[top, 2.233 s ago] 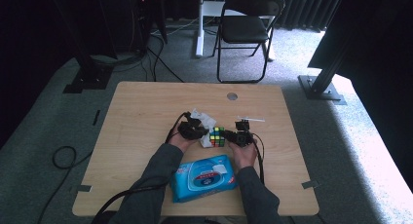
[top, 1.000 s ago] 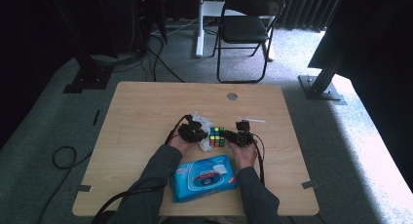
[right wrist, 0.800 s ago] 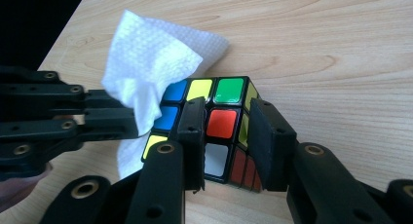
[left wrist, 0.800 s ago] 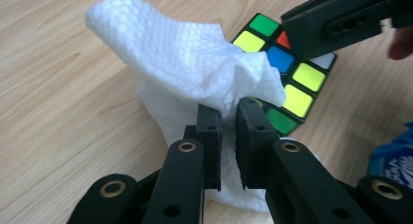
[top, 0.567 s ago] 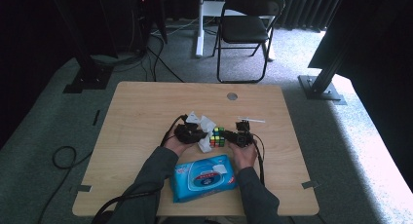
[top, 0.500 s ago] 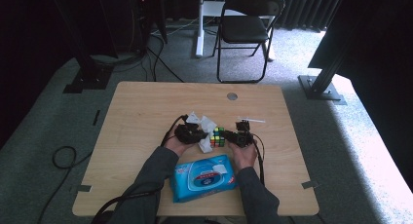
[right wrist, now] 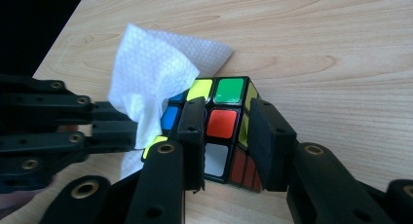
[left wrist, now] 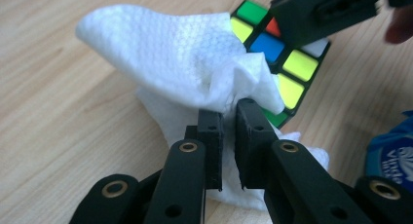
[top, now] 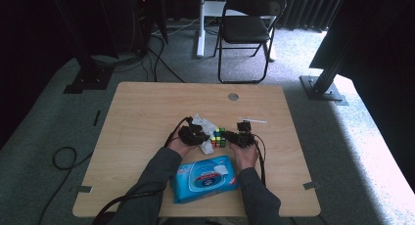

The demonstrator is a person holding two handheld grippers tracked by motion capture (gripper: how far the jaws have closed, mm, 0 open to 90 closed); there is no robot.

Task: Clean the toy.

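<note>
A colour-tiled puzzle cube (top: 219,136) rests on the wooden table (top: 147,102) between both hands. My right gripper (right wrist: 226,118) is shut on one corner of the cube (right wrist: 222,123), a jaw on each side. My left gripper (left wrist: 230,113) is shut on a crumpled white wipe (left wrist: 170,53), whose folds lie against the cube's (left wrist: 292,65) left face. In the high view the left gripper (top: 207,136) and the wipe (top: 202,125) sit just left of the cube, and the right gripper (top: 233,137) is just right of it. In the right gripper view the wipe (right wrist: 151,73) covers part of the cube's left side.
A blue pack of wet wipes (top: 205,178) lies at the near table edge between the forearms. A round cable hole (top: 233,96) sits at the far middle of the table. A folding chair (top: 249,24) stands beyond the table, and cables trail over the near edge.
The left gripper with the wipe has shifted slightly beside the cube. The right gripper and the cube have kept still.
</note>
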